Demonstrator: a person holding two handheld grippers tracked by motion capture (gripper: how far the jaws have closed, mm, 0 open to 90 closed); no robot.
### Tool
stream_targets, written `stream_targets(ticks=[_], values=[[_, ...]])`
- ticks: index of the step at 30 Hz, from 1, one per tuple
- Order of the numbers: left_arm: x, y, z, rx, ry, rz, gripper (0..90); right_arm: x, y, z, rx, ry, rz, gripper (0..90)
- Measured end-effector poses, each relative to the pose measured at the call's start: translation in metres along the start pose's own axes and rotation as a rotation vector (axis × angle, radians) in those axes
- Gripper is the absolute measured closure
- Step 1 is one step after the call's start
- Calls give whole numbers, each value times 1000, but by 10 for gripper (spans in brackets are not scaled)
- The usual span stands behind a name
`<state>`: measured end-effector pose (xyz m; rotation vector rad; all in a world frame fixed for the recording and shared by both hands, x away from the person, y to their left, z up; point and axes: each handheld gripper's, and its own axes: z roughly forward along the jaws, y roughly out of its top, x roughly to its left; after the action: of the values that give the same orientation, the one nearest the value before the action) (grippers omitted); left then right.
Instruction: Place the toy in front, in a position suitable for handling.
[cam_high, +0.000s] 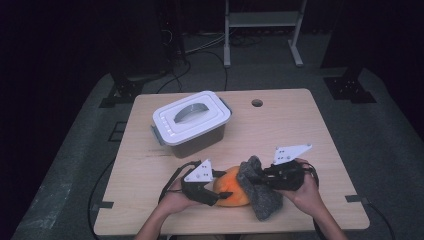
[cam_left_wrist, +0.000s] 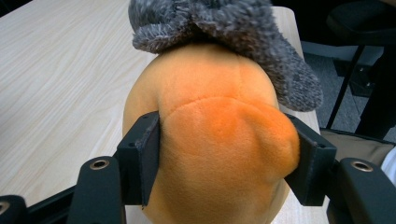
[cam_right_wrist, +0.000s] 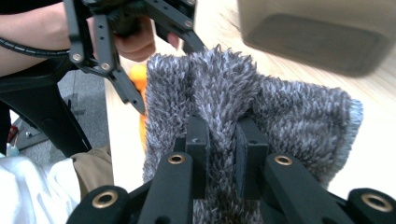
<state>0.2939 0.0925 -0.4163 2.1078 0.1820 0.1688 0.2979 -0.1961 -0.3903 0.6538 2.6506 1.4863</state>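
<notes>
Orange plush toy (cam_left_wrist: 219, 140): on counter (cam_high: 300, 130), pinched by left gripper (cam_left_wrist: 224, 156) fingers; grey fuzzy cloth (cam_right_wrist: 243, 107) pinched by right gripper (cam_right_wrist: 223, 154) fingers.

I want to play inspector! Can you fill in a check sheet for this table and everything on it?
Surface: pale wood table, round hole near far edge.
Job's things: orange plush at near edge; grey cloth draped against it.
Clutter: lidded white box, shut, far left.
Tools: left tool squeezes the plush; right tool pinches a fold of the cloth.
Cables: one trails from left tool; more on the floor behind.
Surroundings: dark room, grey floor, white frame beyond the table.
</notes>
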Motion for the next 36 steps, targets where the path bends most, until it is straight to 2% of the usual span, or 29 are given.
stream_targets(ticks=[1, 4, 9, 13, 16, 19, 29, 31, 34, 36], values=[[-1, 1, 1, -2, 2, 0, 364, 0, -1, -2, 1, -4, 7, 778], [-3, 5, 3, -4, 3, 21, 365, 3, 6, -7, -22, -5, -12, 778], [-10, 13, 10, -4, 6, 54, 366, 23, 25, -6, -48, 23, -74, 778], [-13, 14, 12, 11, 3, 78, 364, 33, 28, 8, 12, 20, -114, 778], [-14, 11, 11, 11, 2, 80, 365, 27, 23, 13, 10, 50, -88, 778], [-12, 10, 11, 11, 2, 77, 365, 21, 19, 9, 6, 40, -72, 778], [2, -2, 1, 10, -8, 1, 348, -11, -8, -2, -3, 15, 55, 778], [4, -2, 0, 14, -13, -18, 332, -12, -10, 0, -9, 22, 68, 778], [4, 2, 0, 28, 0, -28, 268, -8, -7, 3, -4, 14, 56, 777], [3, 4, -1, 14, 7, -36, 239, -5, -5, 5, -5, 12, 52, 777]])
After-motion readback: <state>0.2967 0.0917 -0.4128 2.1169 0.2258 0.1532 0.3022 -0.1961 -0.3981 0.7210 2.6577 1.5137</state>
